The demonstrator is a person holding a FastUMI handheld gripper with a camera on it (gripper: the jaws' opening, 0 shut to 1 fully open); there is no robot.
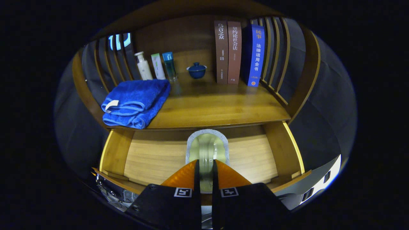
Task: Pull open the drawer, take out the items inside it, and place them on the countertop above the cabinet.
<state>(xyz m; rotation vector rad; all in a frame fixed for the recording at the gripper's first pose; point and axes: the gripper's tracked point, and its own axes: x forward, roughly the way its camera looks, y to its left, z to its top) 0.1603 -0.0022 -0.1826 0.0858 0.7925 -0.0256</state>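
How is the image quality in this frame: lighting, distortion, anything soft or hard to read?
Gripper view: strong fisheye bend curves the countertop edge and the open drawer walls; light falls warm on the wood and fades to dark toward the surroundings; the books and blue towel read sharp; the clear, sponge-like item pinched in the gripper is close and slightly soft, its make unclear.
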